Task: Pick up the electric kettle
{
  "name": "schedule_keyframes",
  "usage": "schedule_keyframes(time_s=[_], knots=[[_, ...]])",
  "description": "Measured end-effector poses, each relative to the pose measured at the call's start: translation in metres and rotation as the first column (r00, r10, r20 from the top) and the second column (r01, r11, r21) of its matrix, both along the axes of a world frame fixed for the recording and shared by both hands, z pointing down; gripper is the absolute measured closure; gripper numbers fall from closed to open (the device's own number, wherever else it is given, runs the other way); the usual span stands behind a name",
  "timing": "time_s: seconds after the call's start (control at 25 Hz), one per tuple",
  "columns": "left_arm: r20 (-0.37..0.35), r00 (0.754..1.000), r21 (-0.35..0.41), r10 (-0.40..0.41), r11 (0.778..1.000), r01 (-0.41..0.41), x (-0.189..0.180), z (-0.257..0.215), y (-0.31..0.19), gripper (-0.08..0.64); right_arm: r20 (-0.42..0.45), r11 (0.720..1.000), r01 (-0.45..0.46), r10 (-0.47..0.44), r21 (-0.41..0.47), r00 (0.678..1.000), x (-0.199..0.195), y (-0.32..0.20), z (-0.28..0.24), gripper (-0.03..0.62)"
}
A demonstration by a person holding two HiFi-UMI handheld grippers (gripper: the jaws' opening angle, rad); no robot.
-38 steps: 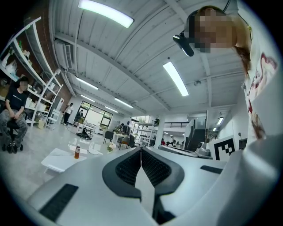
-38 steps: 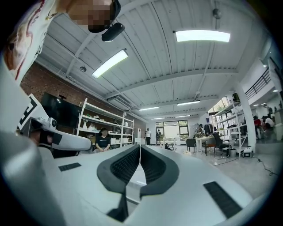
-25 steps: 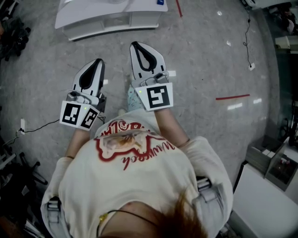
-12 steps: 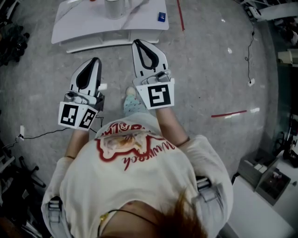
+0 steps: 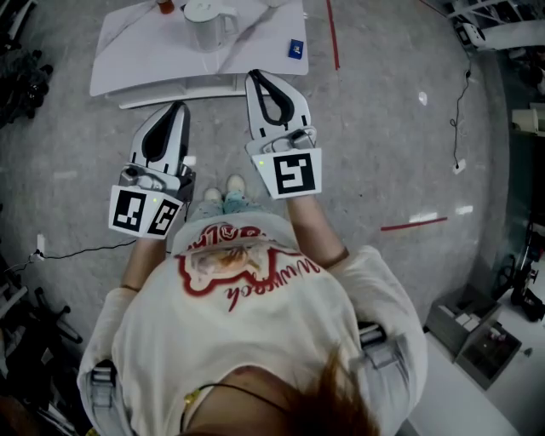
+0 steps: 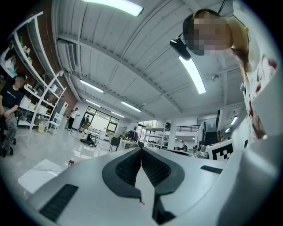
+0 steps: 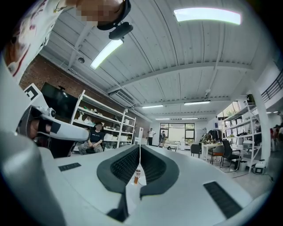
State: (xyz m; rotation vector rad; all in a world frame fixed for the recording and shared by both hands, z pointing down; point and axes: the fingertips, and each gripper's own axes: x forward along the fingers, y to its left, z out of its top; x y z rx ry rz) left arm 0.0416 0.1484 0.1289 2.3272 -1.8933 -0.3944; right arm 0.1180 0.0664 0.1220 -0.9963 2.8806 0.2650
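Observation:
The electric kettle [image 5: 204,24] is white and stands on a low white table [image 5: 128,68] at the top of the head view. Both grippers are held out in front of the person, short of the table and apart from the kettle. My left gripper [image 5: 176,106] has its jaws shut with nothing between them; its own view shows the tips [image 6: 140,149] meeting. My right gripper [image 5: 253,76] is shut and empty too [image 7: 139,145], its tip just at the table's near edge. An orange-capped bottle [image 7: 137,176] shows through the gap behind its jaws.
An orange-capped bottle [image 5: 163,6] and a small blue item [image 5: 295,48] share the table. Red tape lines [image 5: 413,224] mark the grey floor. A cable [image 5: 77,251] runs at the left. Shelving [image 7: 99,126] and a seated person [image 7: 95,139] lie further off.
The table has slid down into the head view and the kettle now shows on it. Both grippers have come closer to the table and stay shut.

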Motion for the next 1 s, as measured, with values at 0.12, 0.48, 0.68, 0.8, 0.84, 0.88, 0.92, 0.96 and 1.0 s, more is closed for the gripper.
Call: schedule_keyframes(time_s=[0.12,0.48,0.68,0.8,0.84,0.88,0.92,0.96,1.0], knots=[[-0.006,1.000,-0.005,0.000,1.000,0.000,-0.010,0.000,-0.007,0.546,-0.011,1.000,-0.016,0.015,-0.013,1.000,-0.006,-0.011,0.006,0.575],[-0.001,1.000,-0.037,-0.009,0.999,0.009,-0.019,0.013,-0.019,0.547,-0.002,1.000,0.014,-0.014,-0.026,1.000,-0.017,-0.024,0.015,0.575],[-0.011,0.999,-0.072,-0.032,0.997,0.031,-0.022,0.031,-0.027,0.546,-0.032,0.998,0.034,-0.035,-0.047,0.999,-0.028,-0.039,0.030,0.575],[-0.012,0.999,-0.076,-0.037,0.996,0.036,-0.032,0.037,-0.042,0.546,-0.024,0.999,0.028,-0.029,-0.042,0.999,-0.035,-0.058,0.031,0.575],[-0.010,0.999,-0.073,-0.038,0.997,0.037,-0.039,0.038,-0.047,0.546,-0.019,0.999,0.023,-0.023,-0.036,1.000,-0.041,-0.064,0.031,0.575],[-0.007,0.999,-0.069,-0.038,0.997,0.037,-0.047,0.039,-0.052,0.546,-0.011,0.999,0.017,-0.017,-0.030,1.000,-0.048,-0.069,0.031,0.575],[-0.002,0.999,-0.065,-0.037,0.997,0.036,-0.056,0.040,-0.058,0.547,-0.002,1.000,0.013,-0.013,-0.023,1.000,-0.057,-0.074,0.031,0.575],[0.002,0.999,-0.061,-0.036,0.997,0.036,-0.067,0.041,-0.064,0.547,0.004,1.000,0.011,-0.011,-0.014,1.000,-0.067,-0.079,0.030,0.575],[0.004,0.999,-0.055,-0.035,0.998,0.036,-0.077,0.041,-0.072,0.547,0.006,1.000,0.011,-0.011,-0.003,1.000,-0.076,-0.085,0.029,0.575]])
